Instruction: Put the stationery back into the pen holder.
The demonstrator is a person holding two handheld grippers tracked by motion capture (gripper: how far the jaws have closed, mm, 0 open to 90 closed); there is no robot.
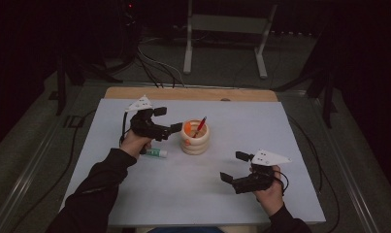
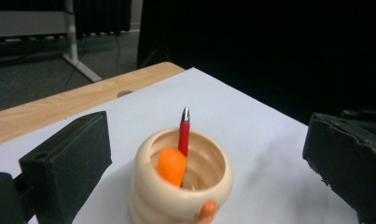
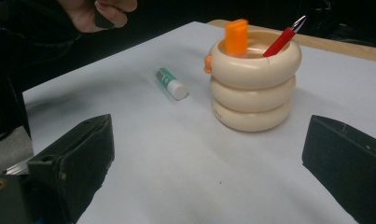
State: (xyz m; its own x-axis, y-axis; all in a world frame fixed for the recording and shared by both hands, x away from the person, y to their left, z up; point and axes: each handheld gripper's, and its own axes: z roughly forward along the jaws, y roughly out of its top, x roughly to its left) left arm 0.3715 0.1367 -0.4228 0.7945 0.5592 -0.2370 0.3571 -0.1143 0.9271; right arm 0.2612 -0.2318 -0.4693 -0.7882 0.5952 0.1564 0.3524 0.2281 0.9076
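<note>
Cream pen holder [image 1: 195,138], shaped like three stacked rings, stands upright a little left of the middle of the white table sheet [image 1: 183,184], and it is what both my grippers face.

Nearest to me, my right gripper [image 1: 234,167] hovers low over the near right part of the sheet, well apart from the holder, with its jaws spread wide and nothing between them. In the right gripper view the two black jaws frame bare sheet, with the holder [image 3: 254,79] beyond them.

Further on, a green and white glue stick [image 1: 156,153] lies flat on the sheet just beside my left hand [image 1: 134,143], to the left of the holder; in the right gripper view it [image 3: 170,83] lies apart from the holder, white cap toward the camera.

My left gripper [image 1: 172,131] sits close to the holder's left side, jaws also spread wide and empty (I cannot tell whether a jaw tip touches the rim). In the left gripper view the holder [image 2: 181,186] stands between the two jaws.

Inside the holder, an orange piece [image 3: 236,36] stands upright, and a red pen [image 3: 283,37] leans against the rim with its silver tip up. A small orange knob [image 2: 207,211] sticks out from the holder's outer wall.

Beyond the sheet runs the wooden table edge [image 1: 193,93].
</note>
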